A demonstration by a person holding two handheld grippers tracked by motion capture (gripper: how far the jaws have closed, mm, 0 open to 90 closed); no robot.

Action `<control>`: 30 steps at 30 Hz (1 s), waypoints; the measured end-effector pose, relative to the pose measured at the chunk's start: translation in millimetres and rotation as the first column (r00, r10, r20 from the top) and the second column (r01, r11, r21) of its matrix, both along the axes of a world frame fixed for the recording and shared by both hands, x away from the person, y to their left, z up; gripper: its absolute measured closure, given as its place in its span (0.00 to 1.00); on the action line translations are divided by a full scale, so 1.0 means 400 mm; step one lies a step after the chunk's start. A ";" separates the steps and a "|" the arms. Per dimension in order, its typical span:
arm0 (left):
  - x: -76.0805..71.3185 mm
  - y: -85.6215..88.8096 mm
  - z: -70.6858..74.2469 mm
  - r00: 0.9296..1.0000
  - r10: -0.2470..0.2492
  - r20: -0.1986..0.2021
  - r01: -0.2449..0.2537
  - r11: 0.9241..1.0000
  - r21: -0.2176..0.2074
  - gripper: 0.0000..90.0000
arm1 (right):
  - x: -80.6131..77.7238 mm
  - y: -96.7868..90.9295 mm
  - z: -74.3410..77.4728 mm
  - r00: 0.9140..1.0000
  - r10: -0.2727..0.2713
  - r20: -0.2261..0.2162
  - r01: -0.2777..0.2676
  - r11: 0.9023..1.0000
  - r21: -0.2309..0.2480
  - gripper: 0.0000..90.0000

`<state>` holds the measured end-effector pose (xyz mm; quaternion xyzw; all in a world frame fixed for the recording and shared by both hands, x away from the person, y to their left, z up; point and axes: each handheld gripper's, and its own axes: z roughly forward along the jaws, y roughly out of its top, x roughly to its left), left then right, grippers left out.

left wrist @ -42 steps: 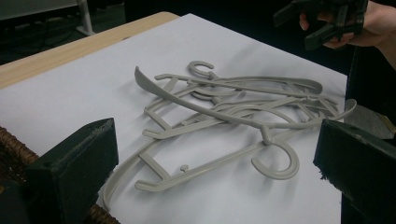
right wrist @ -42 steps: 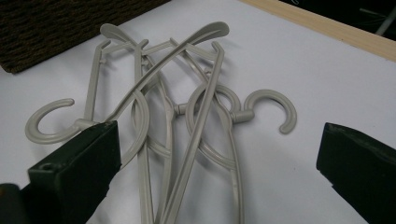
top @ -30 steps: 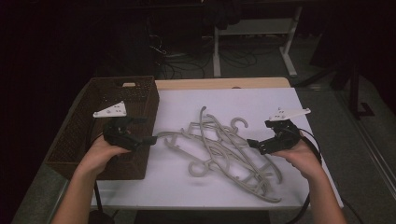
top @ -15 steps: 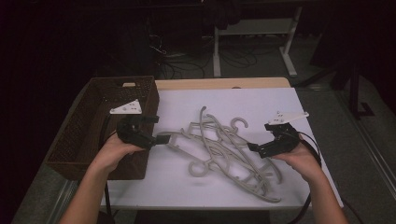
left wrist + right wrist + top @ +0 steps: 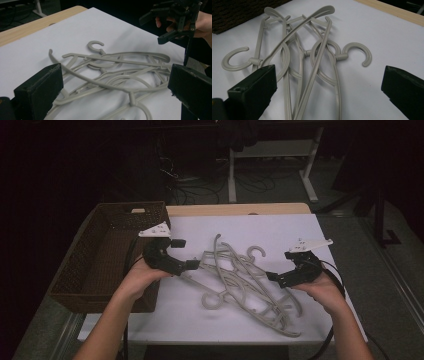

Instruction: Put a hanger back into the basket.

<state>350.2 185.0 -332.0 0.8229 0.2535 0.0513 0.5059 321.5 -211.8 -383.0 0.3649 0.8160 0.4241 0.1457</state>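
Hangers (image 5: 245, 282): grey plastic, thin curved bars and round hooks, tangled beside woven wicker basket (image 5: 85, 270). Left gripper (image 5: 185, 254) and right gripper (image 5: 280, 270) jaws wide apart, empty.

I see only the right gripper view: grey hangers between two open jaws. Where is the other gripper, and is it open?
Observer: The left gripper is at the pile's left end, by the hangers, jaws open.
Operator: Does it hold a hanger?
Observer: No; in its own view the jaws stand wide apart around the pile, gripping nothing.
Operator: What is beside it?
Observer: A dark woven basket stands at the table's left edge.
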 end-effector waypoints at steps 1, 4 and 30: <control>0.002 -0.011 -0.002 1.000 -0.002 0.001 0.002 1.000 0.007 0.00 | 0.000 0.000 0.000 1.000 0.000 0.000 0.000 1.000 0.000 0.00; 0.012 -0.039 -0.011 1.000 -0.001 -0.002 0.001 1.000 0.015 0.00 | 0.000 -0.001 0.001 1.000 0.000 0.002 0.000 1.000 0.000 0.00; 0.142 -0.198 -0.221 0.983 0.181 -0.039 -0.163 0.946 0.282 0.23 | -0.003 -0.006 0.007 1.000 -0.002 0.007 0.002 1.000 0.002 0.00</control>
